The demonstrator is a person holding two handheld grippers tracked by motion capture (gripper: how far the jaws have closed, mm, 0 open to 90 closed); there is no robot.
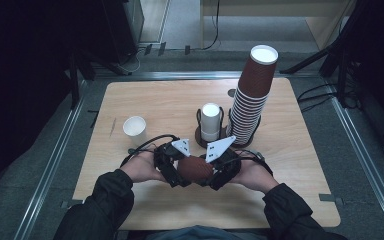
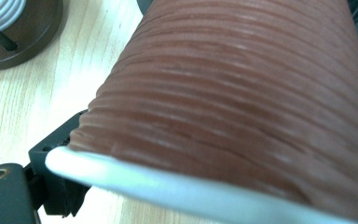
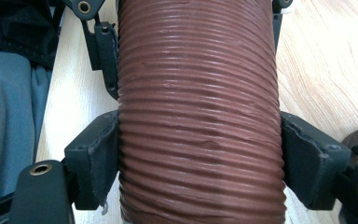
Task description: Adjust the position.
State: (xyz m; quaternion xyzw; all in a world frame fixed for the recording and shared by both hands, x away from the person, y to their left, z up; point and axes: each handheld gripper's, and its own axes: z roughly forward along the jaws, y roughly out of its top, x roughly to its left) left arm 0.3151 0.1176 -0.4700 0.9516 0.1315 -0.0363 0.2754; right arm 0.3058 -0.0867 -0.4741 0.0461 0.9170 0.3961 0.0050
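right gripper (image 1: 211, 176): jaws clamped on the brown ribbed paper cup (image 1: 195, 169), one pad pressing each side of the wall; right gripper view has the black pads (image 3: 98, 161) hard against the ribs.
left gripper (image 1: 176, 172): on the opposite end of the same cup. Left gripper view has the white rolled rim (image 2: 177, 186) crossing right at the jaw (image 2: 58, 179), so it sits at the mouth edge. Can't tell if it's pinching the rim or just resting on it.
cup position: between the two grippers, just above the wooden table (image 1: 300, 150), close to the person's side.
cup long axis: roughly level, running gripper to gripper. Seen from the right gripper it runs straight out ahead along the jaws, toward the left gripper's jaws (image 3: 103, 51) at the far end.
key relation: both hands equally near; the right holds the body, the left is at the rim. Judgement: looks like a pull-apart along that axis, maybe splitting nested cups; the ribbing hides any seam.
risk: thin wall, the squeeze could buckle it.
beyond left gripper: a single white paper cup (image 1: 134, 130), upright, well apart.
beyond both: cup holder (image 1: 202, 135) with a white cup stack (image 1: 210, 121); just beside it a tall leaning brown cup stack (image 1: 250, 97).
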